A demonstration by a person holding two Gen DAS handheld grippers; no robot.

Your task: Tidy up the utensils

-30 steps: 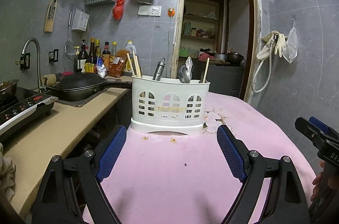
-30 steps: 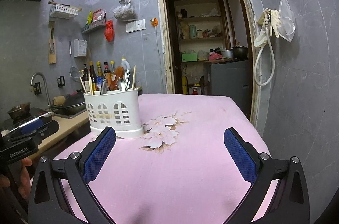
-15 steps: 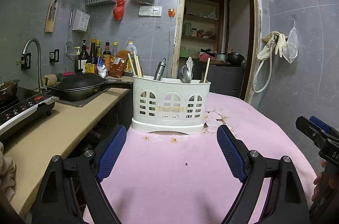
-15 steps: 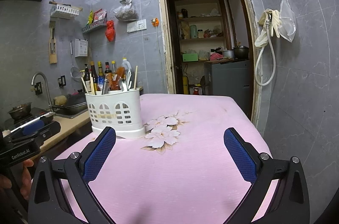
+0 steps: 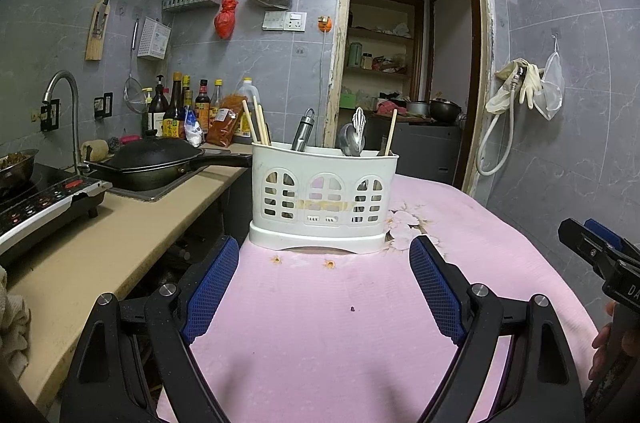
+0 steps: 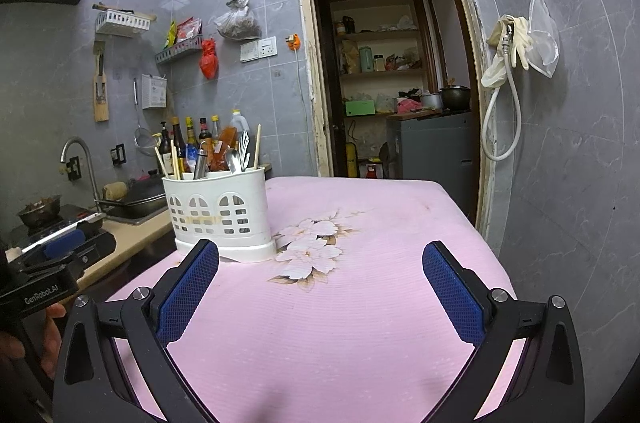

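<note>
Utensils (image 5: 352, 139) stand sorted in the caddy (image 5: 324, 199); both tongs (image 5: 324, 263) (image 6: 320, 267) spread wide, empty; task appears nearly complete.

At frame centre a white utensil holder (image 5: 323, 200) stands on the pink-covered worktop (image 5: 328, 319), holding chopsticks (image 5: 256, 124), a spoon (image 5: 349, 140) and a metal handle. The left gripper (image 5: 324, 287) spreads wide and empty at the lower frame. A black wok (image 5: 154, 159) sits at left.

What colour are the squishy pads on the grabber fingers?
Blue, with a mesh texture; the pads show best in the right wrist view.
</note>
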